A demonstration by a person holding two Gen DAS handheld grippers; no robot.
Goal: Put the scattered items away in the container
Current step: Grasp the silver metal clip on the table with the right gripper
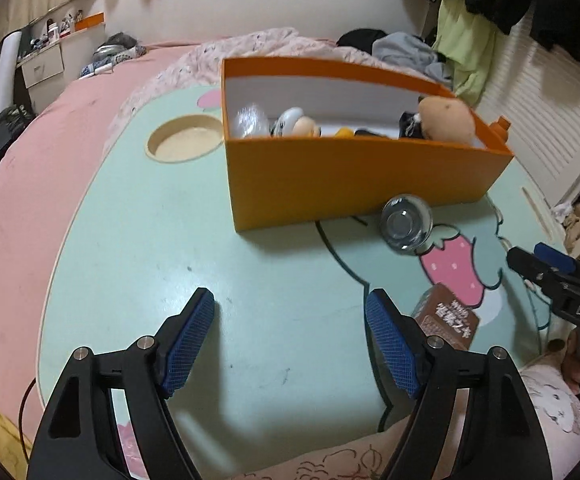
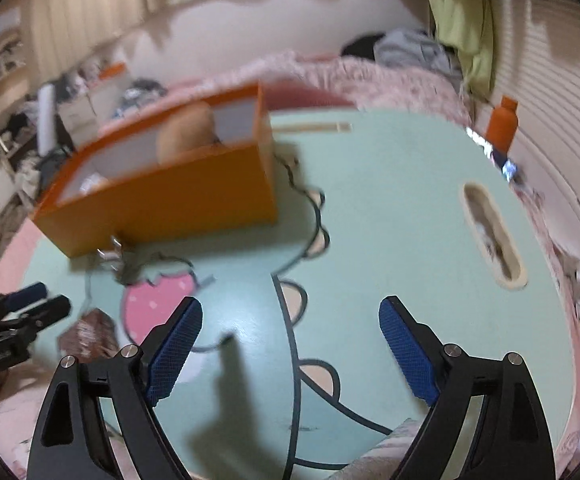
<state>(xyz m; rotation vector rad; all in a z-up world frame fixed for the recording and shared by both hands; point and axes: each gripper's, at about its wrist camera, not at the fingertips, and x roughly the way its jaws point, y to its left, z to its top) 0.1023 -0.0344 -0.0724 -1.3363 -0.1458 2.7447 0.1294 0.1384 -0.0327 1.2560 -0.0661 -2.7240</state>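
The orange box (image 1: 330, 168) stands on the mint-green lap table (image 1: 170, 240) and holds a tan plush toy (image 1: 446, 118), a small figure (image 1: 294, 122) and a clear item (image 1: 250, 120). In front of the box a clear glass jar (image 1: 406, 226) lies on its side. A brown packet (image 1: 446, 320) lies nearer, just right of my left gripper (image 1: 290, 300), which is open over bare table. My right gripper (image 2: 290, 306) is open and empty too, hovering right of the brown packet (image 2: 88, 336) and the orange box (image 2: 178, 200). Each gripper shows in the other's view: right gripper (image 1: 528, 254), left gripper (image 2: 48, 299).
The table rests on a pink bed (image 1: 30, 168). It has a round cup recess (image 1: 186, 140) at the left and a long slot (image 2: 492, 236) at the right. An orange bottle (image 2: 500, 126) stands beyond the table's far right edge. Clothes (image 1: 410, 52) are piled behind the box.
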